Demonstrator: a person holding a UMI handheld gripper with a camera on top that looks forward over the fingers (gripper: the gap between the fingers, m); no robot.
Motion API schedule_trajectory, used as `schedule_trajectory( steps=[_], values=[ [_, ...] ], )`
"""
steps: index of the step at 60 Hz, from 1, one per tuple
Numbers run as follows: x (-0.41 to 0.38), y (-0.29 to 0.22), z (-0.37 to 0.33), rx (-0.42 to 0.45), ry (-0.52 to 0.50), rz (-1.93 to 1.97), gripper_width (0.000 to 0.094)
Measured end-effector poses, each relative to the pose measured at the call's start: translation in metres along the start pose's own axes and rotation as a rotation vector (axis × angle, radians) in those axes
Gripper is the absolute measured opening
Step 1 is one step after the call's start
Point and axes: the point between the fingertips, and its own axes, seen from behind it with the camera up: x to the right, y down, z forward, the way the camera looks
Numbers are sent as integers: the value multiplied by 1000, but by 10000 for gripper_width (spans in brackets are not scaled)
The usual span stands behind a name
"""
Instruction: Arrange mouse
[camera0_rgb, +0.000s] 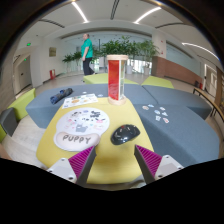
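A round yellow tabletop (92, 150) lies just ahead of the gripper (114, 160), set among grey and lime-green upholstered seating blocks (165, 115) in a wide, bright lobby with strip lights in the ceiling. Green potted plants (125, 46) line the far side, and a person in a teal top (88, 50) stands near them. On the table rests a round white mouse mat printed with a cartoon dog and the word PUPPY (81, 126). The dark grey computer mouse (125, 134) sits just right of the mat, on the bare yellow surface, ahead of the fingers. A tall red-and-white box (116, 78) stands upright beyond it; its contents cannot be seen. The gripper's fingers, with purple pads (148, 160), are spread wide apart and hold nothing.
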Motion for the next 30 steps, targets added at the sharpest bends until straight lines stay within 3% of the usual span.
schedule_trajectory(
  steps=[23,27,30],
  values=[
    [32,-33,122,-45,10,103,818],
    [29,-36,135,-46,19,116,767],
    [36,-36,141,-46,62,109,669]
  ],
)
